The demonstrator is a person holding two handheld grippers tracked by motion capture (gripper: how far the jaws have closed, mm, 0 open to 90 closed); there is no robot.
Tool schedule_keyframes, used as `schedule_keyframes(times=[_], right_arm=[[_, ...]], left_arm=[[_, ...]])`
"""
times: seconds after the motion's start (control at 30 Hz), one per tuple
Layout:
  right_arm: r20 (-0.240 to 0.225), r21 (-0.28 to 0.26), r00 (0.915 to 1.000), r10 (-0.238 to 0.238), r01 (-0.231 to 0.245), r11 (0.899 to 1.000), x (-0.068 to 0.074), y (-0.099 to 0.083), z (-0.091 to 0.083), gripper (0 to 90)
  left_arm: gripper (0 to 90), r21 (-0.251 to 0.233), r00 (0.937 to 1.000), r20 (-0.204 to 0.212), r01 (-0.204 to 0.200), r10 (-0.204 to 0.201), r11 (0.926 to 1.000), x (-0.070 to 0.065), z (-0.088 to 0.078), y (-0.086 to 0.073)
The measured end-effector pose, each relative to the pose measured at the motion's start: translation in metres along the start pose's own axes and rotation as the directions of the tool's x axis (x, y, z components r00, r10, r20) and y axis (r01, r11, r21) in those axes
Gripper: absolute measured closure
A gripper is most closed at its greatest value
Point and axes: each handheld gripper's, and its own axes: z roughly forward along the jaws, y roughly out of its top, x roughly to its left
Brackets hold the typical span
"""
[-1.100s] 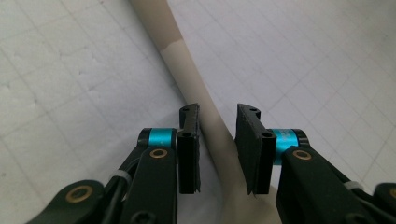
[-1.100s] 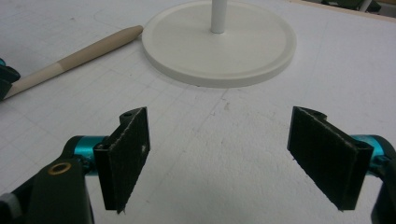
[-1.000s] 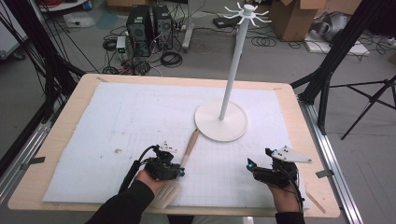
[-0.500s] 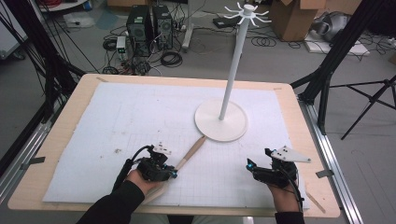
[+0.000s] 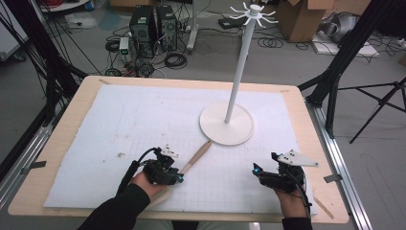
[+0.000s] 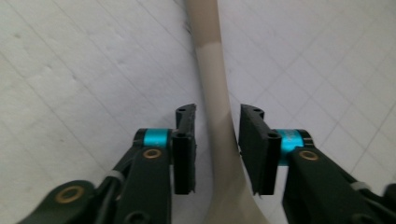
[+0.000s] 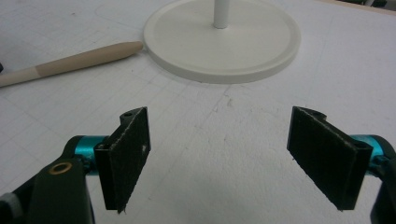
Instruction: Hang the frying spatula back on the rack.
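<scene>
Straddling the wooden spoon point(image 6: 215, 93) on the worktop point(image 5: 72, 139), our left tongs point(image 6: 216, 140) have just been opening, pads slightly off its handle; our right tongs point(image 7: 233, 154) gape wide, empty.

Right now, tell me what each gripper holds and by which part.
Nothing is gripped. The left gripper straddles the wooden spoon at its handle, its jaws just having opened, small gaps showing. The right gripper stands open over bare mat.

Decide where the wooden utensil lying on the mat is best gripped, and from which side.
Probably the slim handle: the left gripper already straddles it from above, jaws just opened, a gap either side. It lies flat, so come from above, jaws across its narrow width.
</scene>
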Motion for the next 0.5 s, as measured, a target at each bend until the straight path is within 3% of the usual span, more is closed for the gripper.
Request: schedule_keyframes(times=[0.07, 0.13, 0.3, 0.5], right_arm=[[-0.002, -0.001, 1.0, -0.001, 0.001, 1.0, 0.0, 0.0, 0.001, 20.2], [-0.001, 0.003, 1.0, -0.003, 0.003, 1.0, 0.001, 0.0, 0.001, 20.2], [-0.004, 0.002, 1.0, -0.004, 0.004, 1.0, 0.001, 0.0, 0.002, 20.3], [-0.005, 0.005, 1.0, -0.007, 0.007, 1.0, 0.001, 0.0, 0.002, 20.5]], left_arm=[[72.7, 0.003, 0.9999, 0.014, -0.007, 0.007, 1.0, -0.002, 0.0, -0.001], [72.6, 0.002, 0.9998, 0.003, -0.019, 0.019, 0.9998, -0.004, 0.0, -0.001], [70.4, 0.001, 0.9982, 0.03, -0.053, 0.053, 0.9986, -0.008, 0.0, -0.002], [73.5, 0.01, 0.995, -0.009, -0.099, 0.099, 0.995, -0.014, 0.002, -0.001]])
